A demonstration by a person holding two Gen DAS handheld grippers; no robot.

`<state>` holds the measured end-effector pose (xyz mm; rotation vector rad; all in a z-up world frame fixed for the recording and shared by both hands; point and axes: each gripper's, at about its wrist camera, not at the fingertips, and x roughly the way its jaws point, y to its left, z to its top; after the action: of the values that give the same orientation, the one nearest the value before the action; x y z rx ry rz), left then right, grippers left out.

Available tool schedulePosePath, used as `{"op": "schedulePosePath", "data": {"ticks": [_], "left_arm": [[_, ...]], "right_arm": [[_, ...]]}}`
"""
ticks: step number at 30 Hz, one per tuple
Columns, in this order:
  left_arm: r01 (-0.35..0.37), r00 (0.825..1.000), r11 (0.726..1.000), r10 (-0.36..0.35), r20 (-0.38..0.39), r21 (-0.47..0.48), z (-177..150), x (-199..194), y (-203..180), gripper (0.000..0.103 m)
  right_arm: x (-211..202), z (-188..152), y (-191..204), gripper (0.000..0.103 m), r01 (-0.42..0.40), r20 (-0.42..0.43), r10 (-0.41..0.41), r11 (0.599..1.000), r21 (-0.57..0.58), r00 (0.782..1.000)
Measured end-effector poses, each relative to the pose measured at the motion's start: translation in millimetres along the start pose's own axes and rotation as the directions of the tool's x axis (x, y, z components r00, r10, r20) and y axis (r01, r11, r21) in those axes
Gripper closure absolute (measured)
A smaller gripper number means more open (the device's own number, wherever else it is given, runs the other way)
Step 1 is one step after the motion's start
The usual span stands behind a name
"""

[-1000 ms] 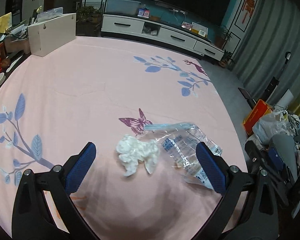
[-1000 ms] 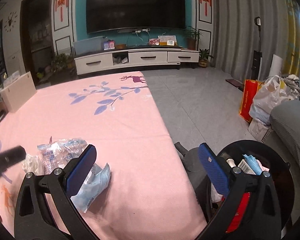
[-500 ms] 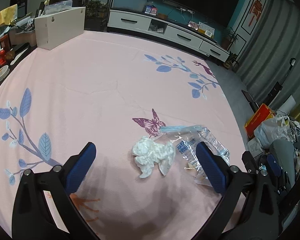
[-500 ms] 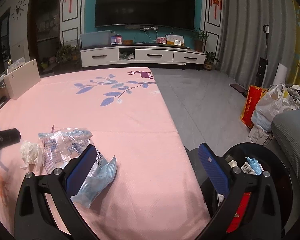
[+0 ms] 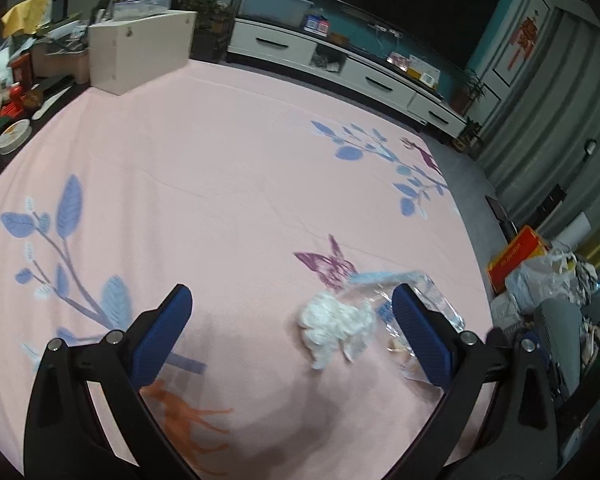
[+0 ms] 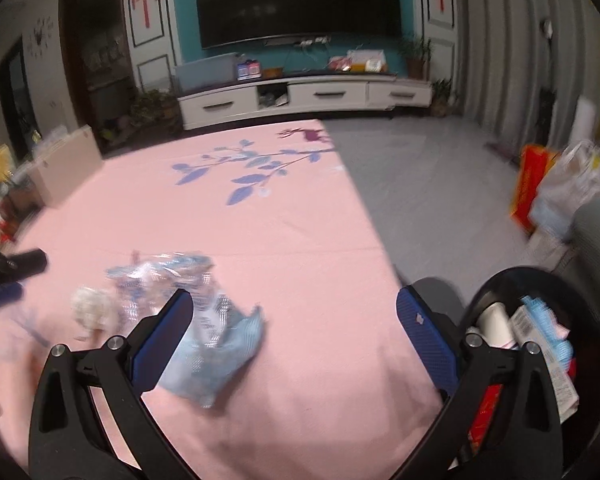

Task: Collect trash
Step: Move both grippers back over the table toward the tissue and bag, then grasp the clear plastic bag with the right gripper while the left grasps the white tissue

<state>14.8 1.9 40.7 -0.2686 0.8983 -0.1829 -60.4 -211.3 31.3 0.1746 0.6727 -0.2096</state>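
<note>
Claws: left claw [image 5: 286, 322] and right claw [image 6: 292, 326] spread apart, empty. Tissue wad [image 5: 334, 326] beside clear wrapper [image 5: 428, 304]: light, soft, compressible; pinch mid-bulk.

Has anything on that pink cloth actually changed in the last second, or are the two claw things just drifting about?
Only the cameras drifted. In the left view the white tissue wad slid rightward, toward the open left gripper's right finger; in the right view the trash slid toward the middle between the open right gripper's fingers. Nothing was grabbed or released. The tissue, the clear plastic bag and the blue wrapper lie where they did, and the black bin is unmoved.
</note>
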Motion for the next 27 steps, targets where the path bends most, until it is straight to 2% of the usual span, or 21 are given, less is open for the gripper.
{"op": "schedulePosePath", "data": {"ticks": [3,6,8,12,15,18,23,27], "left_arm": [[-0.002,1.0,0.998,0.002,-0.006,-0.061,4.9,-0.3,14.8,0.003],[0.009,0.999,0.993,-0.016,-0.05,-0.121,8.2,5.2,25.1,0.003],[0.047,0.996,0.991,-0.056,-0.065,-0.129,8.0,9.3,25.1,0.003],[0.047,0.994,0.996,-0.054,-0.09,-0.076,3.5,16.9,14.1,0.003],[0.051,0.993,0.997,-0.056,-0.105,-0.05,0.3,20.6,7.2,0.004],[0.038,0.994,0.998,-0.044,-0.102,-0.056,-0.1,21.3,8.2,0.005],[0.038,0.993,0.996,-0.046,-0.111,-0.077,-1.6,22.6,11.0,0.005],[0.029,0.992,0.998,-0.037,-0.122,-0.063,-3.7,25.0,7.6,0.006]], "right_arm": [[-5.6,8.8,0.1,0.003,-0.05,-0.001,0.05,0.999,0.004,0.999],[-4.5,22.8,7.8,0.003,-0.122,-0.031,0.122,0.993,-0.001,0.992],[1.6,30.9,15.0,0.003,-0.167,-0.069,0.167,0.986,-0.003,0.984],[24.1,39.8,43.9,0.003,-0.246,-0.165,0.232,0.967,-0.067,0.958],[39.2,30.6,65.9,0.003,-0.266,-0.23,0.227,0.951,-0.154,0.946],[47.8,15.2,72.3,0.003,-0.275,-0.27,0.225,0.947,-0.164,0.936],[57.9,5.9,74.1,0.003,-0.226,-0.288,0.165,0.955,-0.193,0.943],[65.8,1.9,68.0,0.004,-0.211,-0.297,0.154,0.963,-0.171,0.942]]}}
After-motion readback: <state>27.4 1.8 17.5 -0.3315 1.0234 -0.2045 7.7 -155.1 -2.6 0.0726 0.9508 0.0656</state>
